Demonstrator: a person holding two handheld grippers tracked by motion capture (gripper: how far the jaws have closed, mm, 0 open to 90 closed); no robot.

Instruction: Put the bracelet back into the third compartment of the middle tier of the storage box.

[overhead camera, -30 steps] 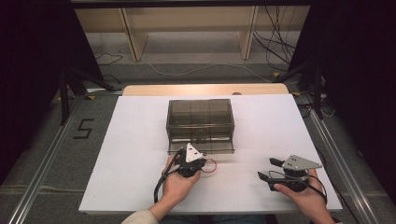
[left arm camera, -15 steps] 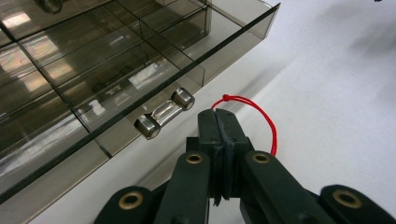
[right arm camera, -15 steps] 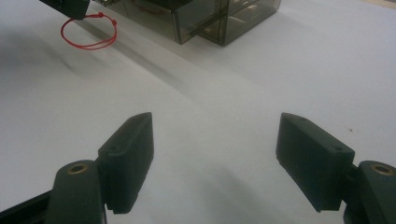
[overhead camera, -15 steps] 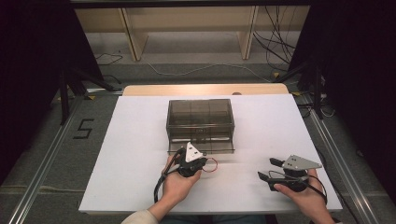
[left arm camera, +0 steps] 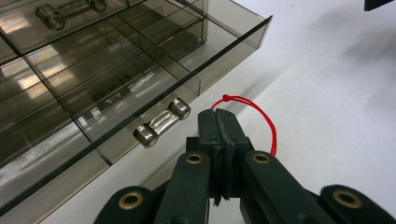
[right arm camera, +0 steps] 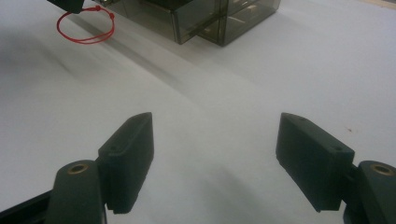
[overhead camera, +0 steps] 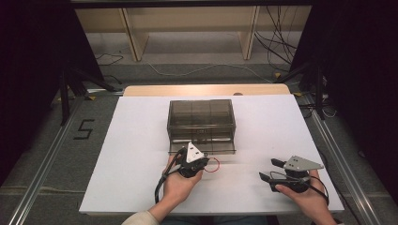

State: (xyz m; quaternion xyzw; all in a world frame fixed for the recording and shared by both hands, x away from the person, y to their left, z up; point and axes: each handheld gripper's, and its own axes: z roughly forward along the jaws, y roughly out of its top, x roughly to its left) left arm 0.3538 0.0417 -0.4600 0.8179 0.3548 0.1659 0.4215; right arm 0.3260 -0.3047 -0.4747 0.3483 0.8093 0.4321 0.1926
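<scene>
While nothing is moving:
Table [overhead camera: 131,154]: carrying everything.
Smoked drawer box [overhead camera: 201,117]: bottom drawer [left arm camera: 140,88] sitting pulled out.
Right gripper [overhead camera: 271,170]: resting released, well apart.
Left gripper [left arm camera: 223,123]: clenching red cord loop [left arm camera: 266,122] just beside metal handle [left arm camera: 161,124].
Risk: loop is likely slipping free; jaws are pinching only its end.

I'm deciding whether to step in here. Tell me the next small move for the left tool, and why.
Probably carry the red cord loop forward over the open drawer and let go there. The left tool is shut on the loop just in front of the drawer's metal handle, and the drawer's compartments nearest it look empty. The right tool rests open on the white table, apart from the box.
</scene>
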